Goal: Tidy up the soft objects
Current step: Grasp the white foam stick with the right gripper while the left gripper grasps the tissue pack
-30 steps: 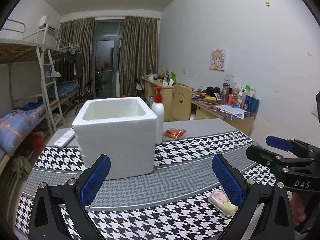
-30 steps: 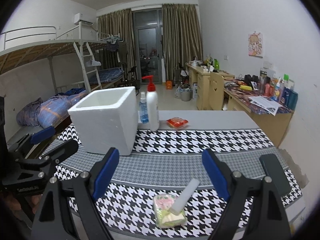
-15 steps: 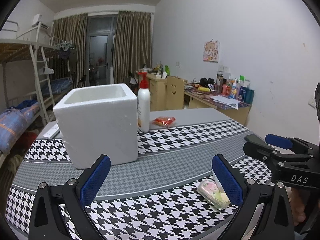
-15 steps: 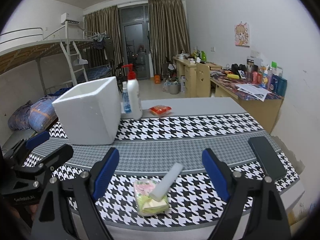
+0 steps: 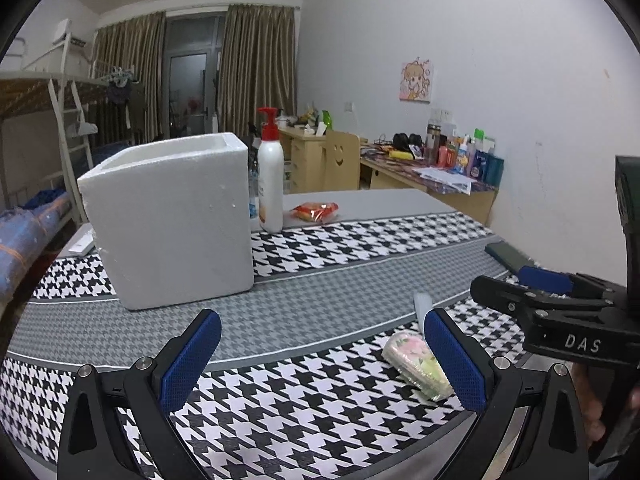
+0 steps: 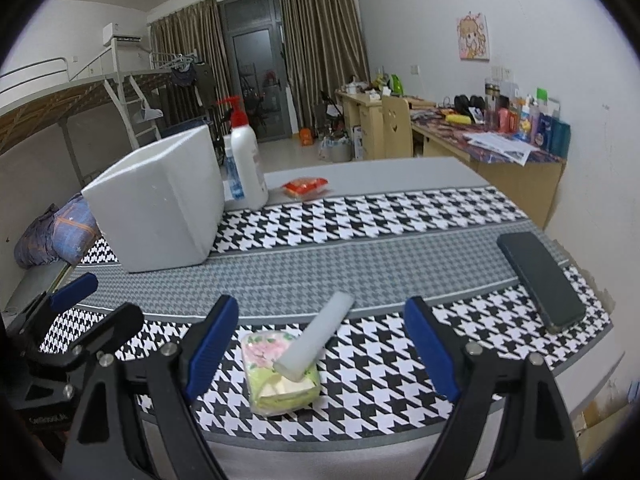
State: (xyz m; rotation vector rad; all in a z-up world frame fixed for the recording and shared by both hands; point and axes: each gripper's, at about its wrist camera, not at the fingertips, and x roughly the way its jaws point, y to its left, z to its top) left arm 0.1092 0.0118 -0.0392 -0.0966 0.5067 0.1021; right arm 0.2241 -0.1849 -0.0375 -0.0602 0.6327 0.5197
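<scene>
A soft pack of tissues with a flower print lies near the table's front edge, a white foam stick leaning on it. My right gripper is open, low over the table, its jaws on either side of the pack. The pack also shows in the left wrist view, by the right finger. My left gripper is open and empty, left of the pack. A white foam box stands open at the back left. A red snack packet lies behind it.
A white pump bottle with a red top stands beside the box, a small blue bottle behind it. A dark phone lies at the right table edge. A remote lies left of the box.
Both grippers have dropped lower and moved in toward the tissue pack. The right gripper's jaws now sit on either side of it. Both stay open.
</scene>
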